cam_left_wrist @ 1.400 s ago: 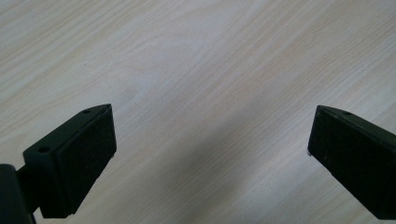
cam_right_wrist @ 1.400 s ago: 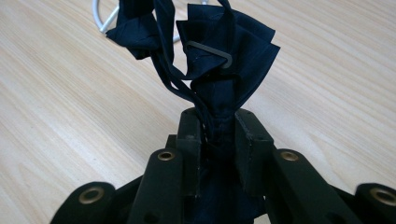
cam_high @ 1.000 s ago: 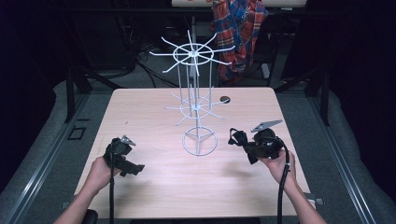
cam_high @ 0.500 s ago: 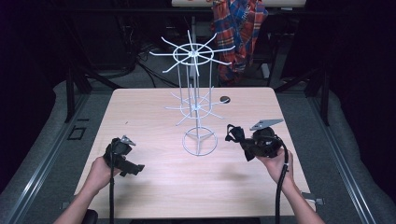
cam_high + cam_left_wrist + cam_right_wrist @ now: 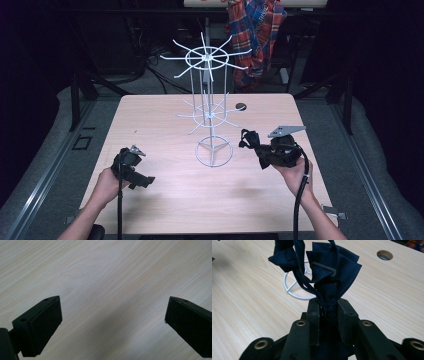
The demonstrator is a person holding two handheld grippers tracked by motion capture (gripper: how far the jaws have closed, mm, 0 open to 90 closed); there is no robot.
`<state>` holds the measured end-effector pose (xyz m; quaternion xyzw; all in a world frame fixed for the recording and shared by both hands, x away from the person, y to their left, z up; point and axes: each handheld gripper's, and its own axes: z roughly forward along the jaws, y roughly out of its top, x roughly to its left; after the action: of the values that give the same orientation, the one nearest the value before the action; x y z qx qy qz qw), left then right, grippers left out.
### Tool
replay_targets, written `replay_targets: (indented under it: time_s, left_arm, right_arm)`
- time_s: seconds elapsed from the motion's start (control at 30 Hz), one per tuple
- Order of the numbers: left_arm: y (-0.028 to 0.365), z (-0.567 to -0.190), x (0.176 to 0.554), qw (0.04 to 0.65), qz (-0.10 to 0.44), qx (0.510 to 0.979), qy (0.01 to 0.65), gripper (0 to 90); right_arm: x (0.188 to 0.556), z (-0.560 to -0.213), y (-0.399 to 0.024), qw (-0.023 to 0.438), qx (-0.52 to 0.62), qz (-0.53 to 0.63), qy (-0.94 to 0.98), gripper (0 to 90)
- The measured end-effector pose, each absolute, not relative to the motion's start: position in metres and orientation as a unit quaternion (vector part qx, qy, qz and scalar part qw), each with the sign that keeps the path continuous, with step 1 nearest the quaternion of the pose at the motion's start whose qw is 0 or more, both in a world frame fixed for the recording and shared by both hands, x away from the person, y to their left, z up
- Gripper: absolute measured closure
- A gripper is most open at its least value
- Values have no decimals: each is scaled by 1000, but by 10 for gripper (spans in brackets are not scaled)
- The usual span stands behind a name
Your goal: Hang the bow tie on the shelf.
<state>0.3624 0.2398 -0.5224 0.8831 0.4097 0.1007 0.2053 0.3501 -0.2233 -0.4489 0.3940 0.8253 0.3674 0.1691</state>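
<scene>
Dark navy cloth (image 5: 329, 267), bunched and folded, with thin straps and a small grey ring on it, is clamped between the jaws of the right hand-held gripper (image 5: 261, 148). In the high view this cloth (image 5: 248, 139) hangs a little above the bench (image 5: 165, 115), at the right side, just beside the round base of the white wire rack (image 5: 212, 145). In the right gripper view the two black jaws press together on the fabric, and the white ring base (image 5: 294, 287) of the rack lies behind the cloth on the wood. The person's right hand (image 5: 295, 172) holds this gripper from below, and a cable goes down from it.

The rack stands upright in the middle of the bench, with two levels of wire arms. A small round hole (image 5: 241, 106) is in the bench top behind it.

The left hand-held gripper (image 5: 139, 177) is at the left side near the front edge, held by the left hand (image 5: 106, 186). Its jaws are wide apart and hold nothing; between them is bare wood.

A plaid shirt (image 5: 255, 30) hangs behind the bench.
</scene>
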Motion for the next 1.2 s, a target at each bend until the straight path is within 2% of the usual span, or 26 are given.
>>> replay_targets:
  time_s: [0.67, 1.2]
  left_arm:
    - [239, -523, 362, 201, 99, 885, 408, 14]
    - [238, -523, 362, 199, 100, 886, 406, 15]
  right_arm:
    - [347, -436, -228, 182, 395, 390, 812, 734]
    - [355, -431, -216, 172, 388, 393, 816, 734]
